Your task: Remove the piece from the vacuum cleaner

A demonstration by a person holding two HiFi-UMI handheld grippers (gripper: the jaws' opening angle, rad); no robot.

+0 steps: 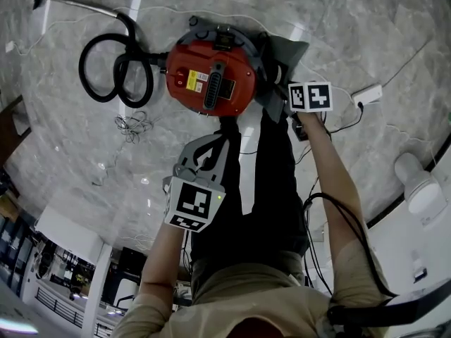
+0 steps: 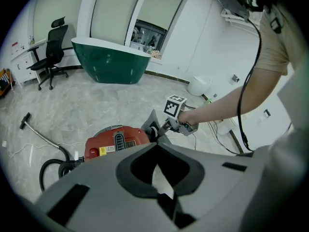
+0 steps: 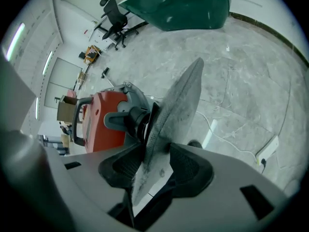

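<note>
A: The piece you want, the flat grey mesh-faced cloth panel point(image 3: 178, 100), sits on a black round collar point(image 3: 131, 120) at the side of the round red vacuum cleaner point(image 1: 211, 76). The cleaner stands on the grey marble floor point(image 1: 366, 41), well out from the floor's edge by the white wall point(image 1: 402, 241).

B: I'd judge that panel light, limp and dusty, so it will likely fold or slip if you pinch it far out. Take it low, close by the collar, where it should be stiffest.

A: Your right tool point(image 3: 157, 167) stands wide apart, with the panel's near edge running between the two pads. Neither pad seems to press on it, so you have no grip yet.

B: Your left tool point(image 2: 159, 170) is spread too and carries nothing; only floor shows through its gap. It hangs on your side of the cleaner, touching nothing.

A: The cleaner's body looks heavy enough to stay put, but it may shift under a pull. You could steady it with that free tool.

B: Go gently. Thin cloth may tear where it meets the collar.
</note>
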